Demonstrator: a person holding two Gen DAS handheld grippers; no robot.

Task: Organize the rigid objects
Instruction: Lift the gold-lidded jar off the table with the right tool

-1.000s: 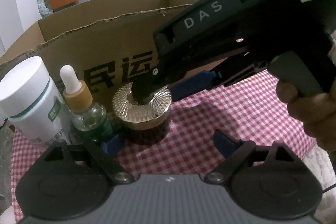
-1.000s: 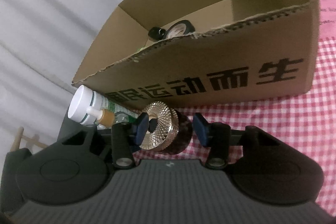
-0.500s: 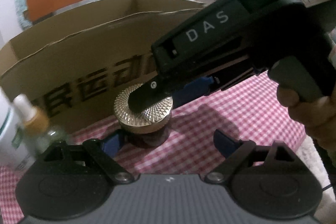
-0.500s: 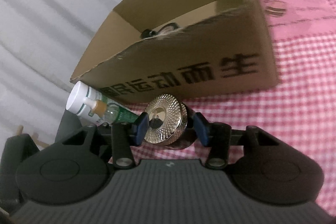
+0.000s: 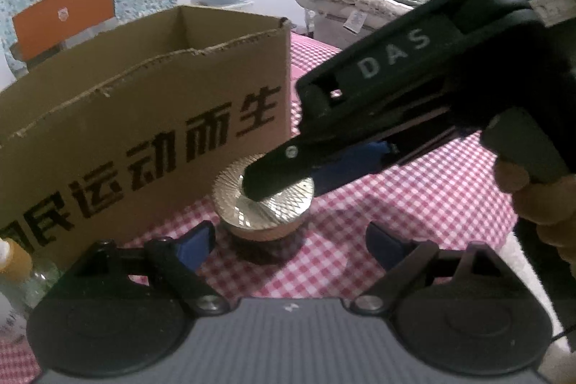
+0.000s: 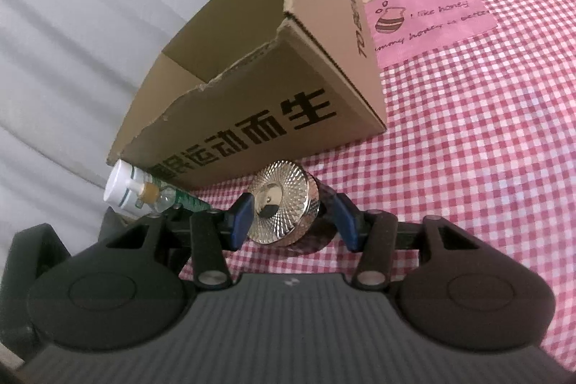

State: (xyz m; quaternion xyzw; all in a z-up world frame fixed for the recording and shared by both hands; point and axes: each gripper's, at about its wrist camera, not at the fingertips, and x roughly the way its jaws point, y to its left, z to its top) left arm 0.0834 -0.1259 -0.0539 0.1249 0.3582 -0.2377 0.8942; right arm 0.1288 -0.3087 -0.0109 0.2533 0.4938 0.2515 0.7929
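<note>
A dark jar with a ribbed gold lid (image 6: 284, 204) stands on the red-checked cloth in front of the cardboard box (image 6: 252, 89). My right gripper (image 6: 293, 216) has its blue pads on both sides of the jar, closed on it. In the left wrist view the jar (image 5: 262, 204) sits partly under the right gripper's black finger. My left gripper (image 5: 288, 242) is open and empty, just in front of the jar. A white bottle (image 6: 122, 191) and a dropper bottle (image 6: 154, 200) lie to the left of the jar.
The open cardboard box (image 5: 151, 117) with black characters stands right behind the jar. A pink bear patch (image 6: 424, 6) lies on the cloth to the box's right. The dropper bottle (image 5: 14, 261) shows at the left edge of the left wrist view.
The right gripper closed on the gold-lidded jar and moved it right along the box front, away from the two bottles. The left gripper followed to the right, still open.
</note>
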